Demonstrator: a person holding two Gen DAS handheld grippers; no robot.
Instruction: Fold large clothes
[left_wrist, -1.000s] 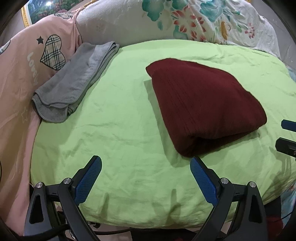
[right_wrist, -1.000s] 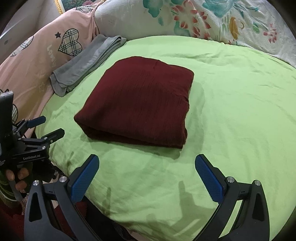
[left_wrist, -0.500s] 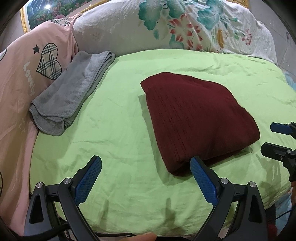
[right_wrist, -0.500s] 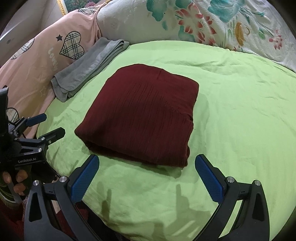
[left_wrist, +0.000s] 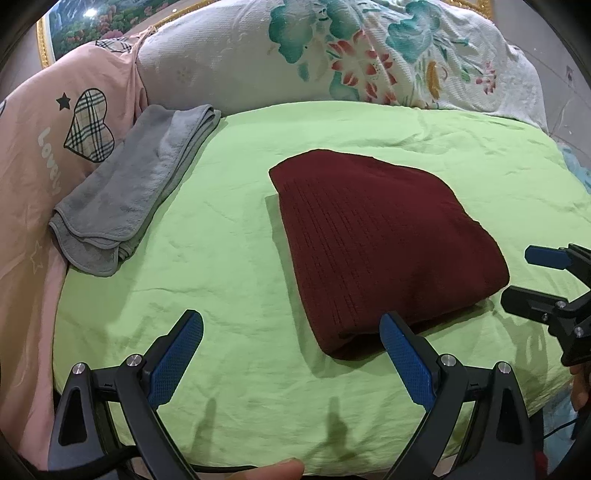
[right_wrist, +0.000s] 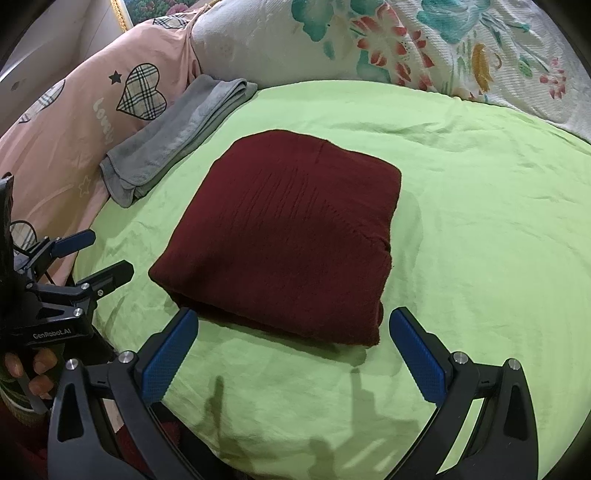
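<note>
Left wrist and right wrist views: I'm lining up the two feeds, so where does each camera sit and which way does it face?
Left wrist view: on the left gripper, low at the bed's near edge, facing the pillows; the right gripper and a fingertip show.
Right wrist view: on the right gripper, facing likewise; the left gripper and a hand show at left.
Shared: folded maroon garment, grey towel, green sheet.

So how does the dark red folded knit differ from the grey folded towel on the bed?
The dark red folded knit garment is a broad, thick, squarish bundle lying mid-sheet; the grey folded terry towel is a thinner, narrow strip at the sheet's edge, beside the pink heart-print bedding. Both lie folded on the green sheet, untouched.
</note>
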